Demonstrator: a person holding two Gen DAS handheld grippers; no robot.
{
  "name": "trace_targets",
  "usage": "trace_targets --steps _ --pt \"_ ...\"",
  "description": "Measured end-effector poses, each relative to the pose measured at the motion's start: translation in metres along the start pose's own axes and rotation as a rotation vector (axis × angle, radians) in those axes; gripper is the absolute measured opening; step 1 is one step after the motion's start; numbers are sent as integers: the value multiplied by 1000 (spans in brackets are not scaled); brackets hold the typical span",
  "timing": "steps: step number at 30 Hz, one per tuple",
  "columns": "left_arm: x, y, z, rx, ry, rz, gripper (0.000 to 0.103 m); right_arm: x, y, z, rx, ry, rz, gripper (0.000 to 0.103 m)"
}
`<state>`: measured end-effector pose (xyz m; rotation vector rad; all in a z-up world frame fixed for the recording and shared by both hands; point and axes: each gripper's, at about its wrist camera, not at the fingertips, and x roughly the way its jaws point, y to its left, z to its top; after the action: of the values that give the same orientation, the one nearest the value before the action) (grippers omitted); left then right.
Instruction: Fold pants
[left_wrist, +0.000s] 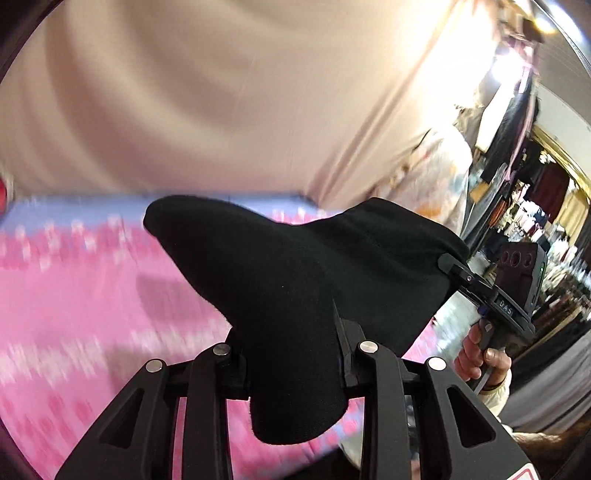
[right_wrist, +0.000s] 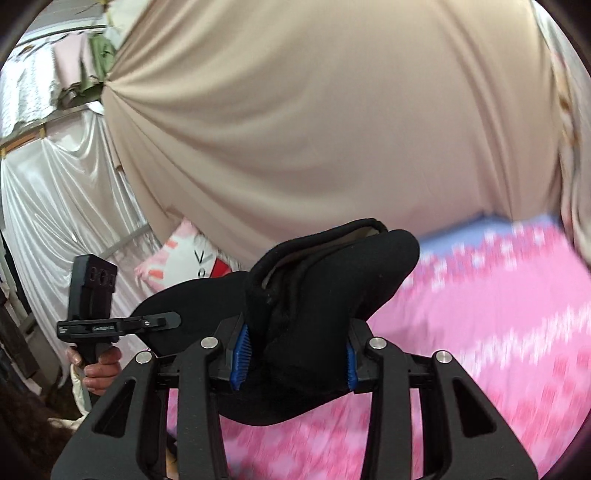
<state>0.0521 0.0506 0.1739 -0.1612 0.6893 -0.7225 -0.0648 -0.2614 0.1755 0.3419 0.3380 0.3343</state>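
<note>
Black cloth fills the grip on both sides. Between the right gripper (right_wrist: 293, 360) fingers, whose blue ribbed pads (right_wrist: 242, 356) show at either edge, sits a thick bunch of the pants (right_wrist: 325, 295); the pads press on it from both sides, so the fingers stand partly closed on the fabric. A hemmed edge with a pale lining loops up above that bunch. In the left wrist view the left gripper (left_wrist: 295, 354) fingers are nearly together, pinching a thinner fold of the pants (left_wrist: 280, 280), and the cloth covers the pads so they cannot be seen.

From each grip the pants run sideways to the other gripper, hanging as a dark band lifted clear of the bed (right_wrist: 480, 314), which lies below under a pink patterned cover with a pale blue border at its far edge. A loose flap of the cloth droops beneath the left fingers.

Each wrist view catches the other tool: the right gripper (left_wrist: 448, 264) with a hand (left_wrist: 480, 360) on its handle, and the left gripper (right_wrist: 173, 317) with a hand (right_wrist: 98, 373) below it.

Behind the bed hangs a beige curtain (right_wrist: 314, 129), with white satin drapes (right_wrist: 55, 192) to one side and a pink pillow (right_wrist: 184, 258) at its foot.
</note>
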Motion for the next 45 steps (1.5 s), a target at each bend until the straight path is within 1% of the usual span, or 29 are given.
trace_targets --steps 3,5,8,12,14,16,18,20,23,26,27,28,29,32,35,37,40,41,42,43,45 --pt "-2 2 28 40 -79 23 26 16 4 27 -40 -55 12 37" --pt "4 9 44 42 -107 39 26 34 0 45 -51 -88 13 37" --pt "21 27 66 40 -138 79 26 68 -5 61 -69 -108 11 37" --pt "59 60 85 29 -144 150 27 120 -24 64 -56 -91 5 37" --pt "80 81 87 14 -143 173 27 152 -43 57 -25 -65 3 37" --pt "103 101 86 10 -136 199 27 176 -58 47 3 -43 3 37" --pt "134 129 80 -10 -105 220 27 203 -77 31 33 -9 -8 37" --pt "159 152 74 -33 -73 235 27 232 -98 10 72 46 -24 37" --pt "203 187 55 -59 2 270 27 265 -123 -24 114 125 -49 37" --pt "235 214 33 -103 84 275 27 287 -141 -57 157 210 -69 37" --pt "242 223 24 -119 111 263 27 288 -146 -68 168 225 -70 37" --pt "244 226 18 -119 118 258 28 289 -149 -75 174 235 -70 37" --pt "244 225 11 -94 113 260 28 287 -153 -81 182 244 -63 37" --pt "243 225 0 -71 121 252 29 284 -160 -91 216 277 -55 38" --pt "246 230 -11 -90 143 247 30 286 -163 -102 223 314 -64 39" --pt "248 233 -16 -116 159 233 31 286 -167 -110 255 339 -70 42" --pt "253 245 -25 -155 187 218 36 290 -181 -119 354 393 -30 52" --pt "252 249 -29 -170 191 216 40 290 -184 -121 379 411 -17 57" --pt "252 252 -31 -182 190 215 45 289 -183 -120 375 413 -11 61" --pt "250 256 -33 -202 185 228 55 288 -181 -120 373 418 -10 63" --pt "246 260 -37 -230 190 231 62 283 -179 -119 391 414 4 79"
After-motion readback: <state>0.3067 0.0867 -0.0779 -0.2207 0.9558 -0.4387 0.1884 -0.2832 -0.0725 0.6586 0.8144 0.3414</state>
